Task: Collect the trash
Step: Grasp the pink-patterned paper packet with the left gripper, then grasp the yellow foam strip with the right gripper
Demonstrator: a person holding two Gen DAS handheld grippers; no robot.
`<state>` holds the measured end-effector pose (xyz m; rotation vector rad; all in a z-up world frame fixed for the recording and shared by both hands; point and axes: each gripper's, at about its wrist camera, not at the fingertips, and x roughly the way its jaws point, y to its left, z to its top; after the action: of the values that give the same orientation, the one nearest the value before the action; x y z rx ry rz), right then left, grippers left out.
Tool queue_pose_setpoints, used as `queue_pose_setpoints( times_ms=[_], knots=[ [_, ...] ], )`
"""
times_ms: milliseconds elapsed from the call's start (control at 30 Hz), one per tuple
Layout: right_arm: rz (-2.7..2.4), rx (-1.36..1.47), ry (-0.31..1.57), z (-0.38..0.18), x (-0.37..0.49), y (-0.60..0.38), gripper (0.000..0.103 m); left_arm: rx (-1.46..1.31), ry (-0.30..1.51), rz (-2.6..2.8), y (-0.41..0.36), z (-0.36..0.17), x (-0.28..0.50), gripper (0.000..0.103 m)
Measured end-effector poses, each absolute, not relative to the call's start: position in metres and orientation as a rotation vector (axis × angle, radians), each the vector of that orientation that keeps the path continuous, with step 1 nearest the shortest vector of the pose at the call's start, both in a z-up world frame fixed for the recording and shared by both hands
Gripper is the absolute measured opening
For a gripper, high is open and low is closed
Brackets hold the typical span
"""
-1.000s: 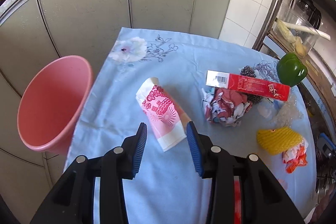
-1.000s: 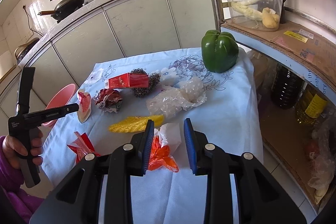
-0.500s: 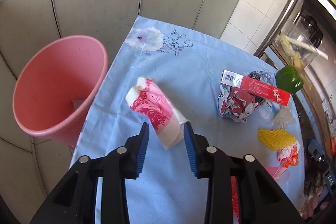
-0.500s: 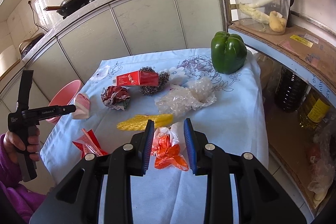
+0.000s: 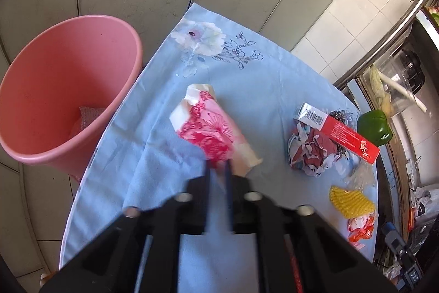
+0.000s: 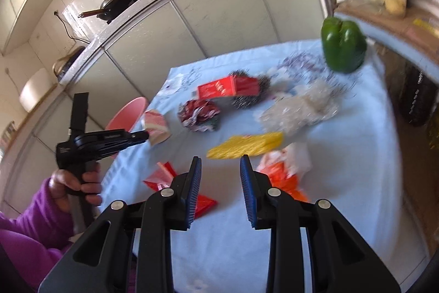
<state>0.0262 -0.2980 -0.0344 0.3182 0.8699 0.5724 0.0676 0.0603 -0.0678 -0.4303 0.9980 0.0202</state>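
Note:
My left gripper (image 5: 218, 169) is shut on the near end of a flattened pink-and-white paper cup (image 5: 211, 128), held just above the blue tablecloth (image 5: 247, 78). The cup also shows in the right wrist view (image 6: 155, 125) at the left gripper's tip (image 6: 144, 135). A pink bin (image 5: 63, 89) stands left of the table, something pale at its bottom. My right gripper (image 6: 221, 172) is open and empty above the near table, between a red wrapper (image 6: 175, 186) and an orange-white wrapper (image 6: 282, 172).
On the table lie a crumpled red-white wrapper (image 5: 310, 153), a red box (image 5: 340, 131), a steel scourer (image 6: 247, 98), a yellow mesh piece (image 6: 247, 146), clear plastic (image 6: 299, 109) and a green pepper (image 6: 343, 45). A shelf (image 6: 384, 18) stands to the right, cabinets behind.
My left gripper has closed on the paper cup and lifted it slightly toward the bin side. My right gripper has shifted left over the wrappers, still open.

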Motion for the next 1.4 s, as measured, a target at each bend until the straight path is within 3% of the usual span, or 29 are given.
queue_pose_setpoints(
  times_ms=[300, 400, 467, 533, 600, 800, 1167, 1267, 1300, 1400],
  knots=[
    [0.549, 0.530, 1.039, -0.069, 0.045, -0.284, 0.030, -0.312, 0.889, -0.006, 0.060, -0.038, 0.054, 0.000],
    [0.521, 0.643, 1.056, -0.072, 0.056, -0.286, 0.045, -0.336, 0.880, -0.032, 0.064, -0.032, 0.047, 0.000],
    [0.489, 0.659, 1.035, -0.068, 0.059, -0.283, 0.048, -0.370, 0.867, -0.028, 0.072, -0.029, 0.043, 0.001],
    [0.450, 0.663, 1.032, -0.066, 0.062, -0.279, 0.049, -0.401, 0.858, -0.011, 0.081, -0.027, 0.042, 0.006],
    [0.408, 0.685, 1.050, -0.069, 0.069, -0.278, 0.049, -0.464, 0.868, 0.003, 0.090, -0.025, 0.044, 0.020],
    [0.327, 0.667, 1.020, -0.069, 0.076, -0.274, 0.049, -0.630, 0.939, -0.032, 0.093, -0.022, 0.069, 0.021],
    [0.294, 0.649, 0.993, -0.071, 0.076, -0.282, 0.049, -0.587, 1.066, 0.057, 0.070, -0.054, 0.113, 0.020],
    [0.299, 0.618, 0.980, -0.071, 0.077, -0.280, 0.049, -0.588, 1.077, 0.064, 0.070, -0.062, 0.114, 0.012],
    [0.299, 0.604, 0.974, -0.070, 0.076, -0.279, 0.046, -0.587, 1.068, 0.053, 0.070, -0.063, 0.113, 0.010],
    [0.288, 0.559, 0.964, -0.072, 0.074, -0.279, 0.019, -0.572, 1.032, 0.015, 0.069, -0.056, 0.107, 0.003]
  ],
)
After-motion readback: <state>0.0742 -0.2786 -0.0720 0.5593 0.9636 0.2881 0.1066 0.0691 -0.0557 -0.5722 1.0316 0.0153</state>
